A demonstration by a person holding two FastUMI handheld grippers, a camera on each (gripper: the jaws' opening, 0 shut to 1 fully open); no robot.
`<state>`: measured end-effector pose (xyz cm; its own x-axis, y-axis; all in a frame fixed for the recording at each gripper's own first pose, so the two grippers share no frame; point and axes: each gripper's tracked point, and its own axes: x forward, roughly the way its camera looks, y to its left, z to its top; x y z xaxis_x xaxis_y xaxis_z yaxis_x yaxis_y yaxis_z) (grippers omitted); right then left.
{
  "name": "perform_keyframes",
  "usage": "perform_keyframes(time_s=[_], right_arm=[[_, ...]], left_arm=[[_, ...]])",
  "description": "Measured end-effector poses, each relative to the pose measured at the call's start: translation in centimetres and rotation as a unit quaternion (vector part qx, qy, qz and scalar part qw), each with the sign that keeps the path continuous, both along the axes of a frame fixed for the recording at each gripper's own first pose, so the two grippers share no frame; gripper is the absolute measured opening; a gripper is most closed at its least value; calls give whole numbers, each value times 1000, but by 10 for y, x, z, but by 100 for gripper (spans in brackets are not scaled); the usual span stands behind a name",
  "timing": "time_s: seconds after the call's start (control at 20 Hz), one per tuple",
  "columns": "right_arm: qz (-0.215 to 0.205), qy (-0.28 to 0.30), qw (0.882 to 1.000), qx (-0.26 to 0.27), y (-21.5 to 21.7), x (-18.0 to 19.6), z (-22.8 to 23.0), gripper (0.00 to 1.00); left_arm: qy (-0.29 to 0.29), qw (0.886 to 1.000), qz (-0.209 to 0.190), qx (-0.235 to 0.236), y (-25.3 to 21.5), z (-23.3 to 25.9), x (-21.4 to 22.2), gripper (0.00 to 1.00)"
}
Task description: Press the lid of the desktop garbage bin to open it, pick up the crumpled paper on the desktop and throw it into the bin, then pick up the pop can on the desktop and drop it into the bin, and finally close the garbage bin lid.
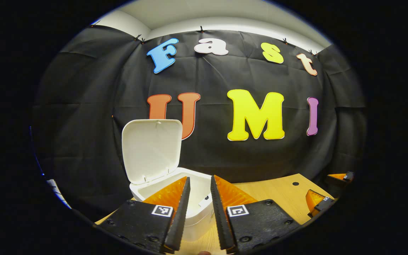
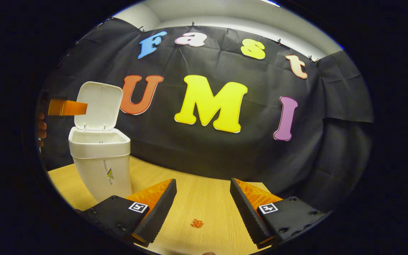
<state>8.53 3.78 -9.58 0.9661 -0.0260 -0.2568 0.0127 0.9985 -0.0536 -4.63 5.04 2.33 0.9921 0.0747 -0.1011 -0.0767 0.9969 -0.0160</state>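
Left gripper view, nearest first: left hand-held gripper [image 1: 200, 182] up high and level, pointing across the open top of the garbage bin [image 1: 193, 212], fingers a narrow gap apart with nothing between them. Bin right under and just past the fingertips, sitting near the table's [image 1: 278, 193] far edge by the black cloth wall [image 1: 225, 156]. Lid [image 1: 151, 153] flipped all the way up, standing roughly upright behind the opening, pale inside facing the camera. Can't tell what's inside the bin from here. Off at the right edge of that view, right hand-held gripper [image 1: 326, 189] poking in low over the table, well apart from the bin.

Right gripper view: right hand-held gripper [image 2: 203, 186] tilted down toward the table [image 2: 197, 198], fingers spread wide, holding nothing. Small crumpled paper [image 2: 197, 223], reddish-orange, lying on the bare wood between the two fingers but below them, not touched by either. Looks tiny, so hard to say much more about it. Farther off to the left, garbage bin [image 2: 101, 166] standing upright on the table near the far edge, lid [image 2: 98, 104] raised. Left hand-held gripper's finger [image 2: 67, 107] held level above the bin, in front of the lid's left side, with a bit of the hand [image 2: 41, 132] holding it showing at the far left edge.
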Motion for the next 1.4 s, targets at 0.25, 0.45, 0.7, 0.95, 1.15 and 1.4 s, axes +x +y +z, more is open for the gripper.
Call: perform_keyframes(time_s=[0.25, 0.45, 0.7, 0.95, 1.15, 1.4], right_arm=[[12, 70, 997, -15, -16, 13, -48, 97], [19, 143, 989, -15, -16, 23, -104, 97], [16, 240, 970, -20, -20, 37, -176, 97], [8, 311, 950, -9, -22, 45, -227, 97], [-9, 359, 933, 13, -28, 47, -258, 97], [-13, 381, 924, 20, -33, 50, -276, 96]], left_arm=[[-11, 1000, 3, -1, 2, 2, -9, 92], [-10, 1000, 12, 7, 4, 2, -14, 89], [-9, 1000, 19, 19, 7, 3, -14, 95], [3, 1000, 18, 22, 6, -3, -13, 95], [6, 1000, 16, 17, 3, -5, -14, 95], [9, 1000, 16, 21, 3, -4, -15, 95]])
